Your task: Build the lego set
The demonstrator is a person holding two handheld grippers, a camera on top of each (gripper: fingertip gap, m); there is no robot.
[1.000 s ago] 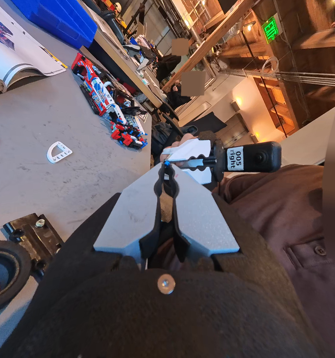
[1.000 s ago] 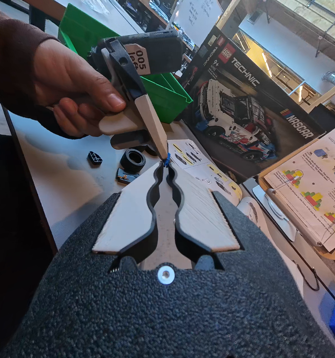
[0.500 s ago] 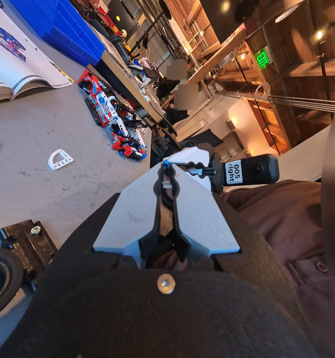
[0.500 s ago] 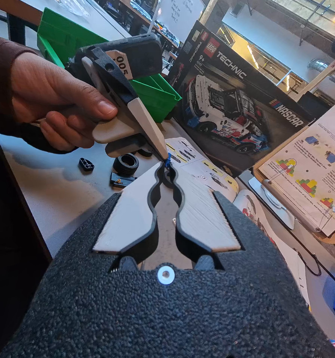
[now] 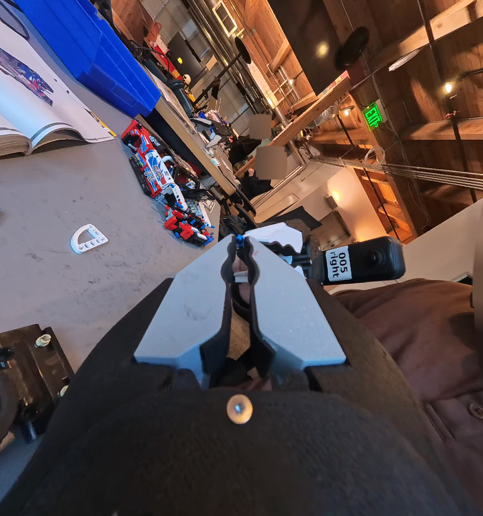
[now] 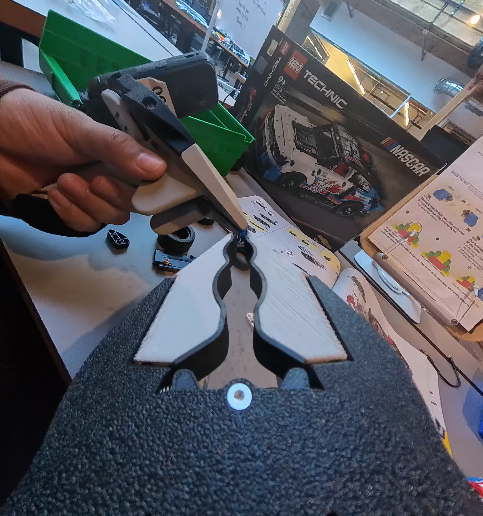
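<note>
Both grippers' jaws on blue pin (image 5: 239, 239)

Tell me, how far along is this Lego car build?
Partly built. A red, white and blue car section sits assembled on the grey table. In hand: the left gripper and right gripper meet tip to tip around a tiny blue pin. Left loose: a white curved piece, a black tyre and a black beam.

Opposed close wrist views, seemingly tip-to-tip.

Grey table (image 5: 53, 279) bears white piece (image 5: 88, 238), booklet (image 5: 25, 111).
</note>
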